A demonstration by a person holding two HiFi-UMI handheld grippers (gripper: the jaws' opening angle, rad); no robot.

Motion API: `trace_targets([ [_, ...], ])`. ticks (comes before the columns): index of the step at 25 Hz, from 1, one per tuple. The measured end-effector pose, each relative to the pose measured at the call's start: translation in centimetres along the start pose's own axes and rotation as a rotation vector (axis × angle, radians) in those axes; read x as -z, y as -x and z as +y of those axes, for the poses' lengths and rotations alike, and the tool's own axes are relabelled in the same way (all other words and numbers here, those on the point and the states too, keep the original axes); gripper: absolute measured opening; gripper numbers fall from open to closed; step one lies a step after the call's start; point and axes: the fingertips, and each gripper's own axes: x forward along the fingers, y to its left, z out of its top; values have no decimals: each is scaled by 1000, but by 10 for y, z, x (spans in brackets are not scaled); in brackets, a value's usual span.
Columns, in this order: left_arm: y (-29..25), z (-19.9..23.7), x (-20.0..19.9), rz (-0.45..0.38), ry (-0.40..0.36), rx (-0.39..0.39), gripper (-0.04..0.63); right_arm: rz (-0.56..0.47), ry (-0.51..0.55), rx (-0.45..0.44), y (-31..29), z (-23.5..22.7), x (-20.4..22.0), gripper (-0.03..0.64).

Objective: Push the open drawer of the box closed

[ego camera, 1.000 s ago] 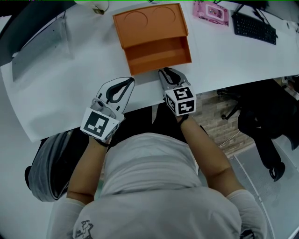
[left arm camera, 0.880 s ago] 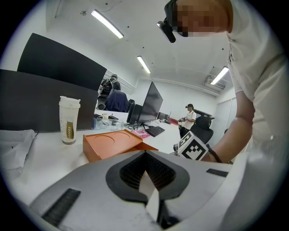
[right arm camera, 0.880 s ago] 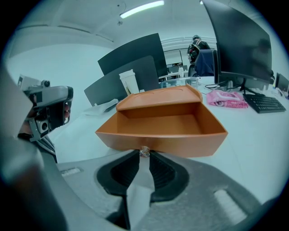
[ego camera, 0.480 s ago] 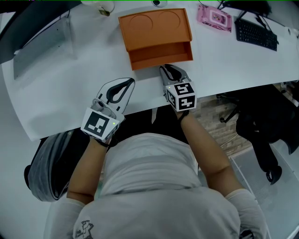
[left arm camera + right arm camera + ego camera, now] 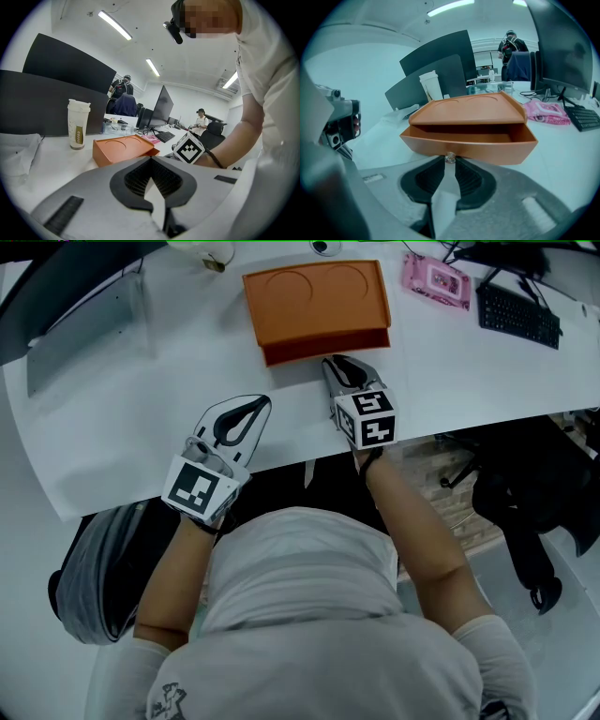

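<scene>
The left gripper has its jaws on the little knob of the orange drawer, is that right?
Not the left: the right gripper has its jaws on the little knob of the orange drawer, as the right gripper view shows.

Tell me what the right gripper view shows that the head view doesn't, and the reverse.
Only the right gripper view: the small knob on the drawer front, between the right gripper and its fingers. Only the head view: the person's arms and shirt, and the table at its near edge. Both: the orange box, its drawer not fully shut, the pink item and the keyboard.
</scene>
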Motion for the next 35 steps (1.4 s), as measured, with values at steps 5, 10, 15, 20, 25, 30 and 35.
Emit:
trace_targets([
  [5, -2, 3, 1, 4, 6, -3, -2, -3, 5, -3, -9, -4, -11, 71],
  [10, -5, 5, 0, 6, 7, -7, -2, -5, 13, -7, -17, -7, -21, 72],
  [15, -6, 7, -3, 3, 10, -9, -2, -7, 4, -10, -22, -9, -29, 72],
  [20, -7, 7, -1, 8, 12, -10, -2, -9, 5, -13, -23, -9, -29, 72],
  [25, -8, 6, 1, 10, 20, -11, -2, -16, -3, -9, -25, -9, -30, 74],
  [30, -6, 3, 3, 11, 16, -10, -2, -21, -3, -6, -24, -10, -30, 86],
  [35, -2, -1, 0, -4, 10, -13, -2, -24, -5, 1, -16, -10, -28, 117],
])
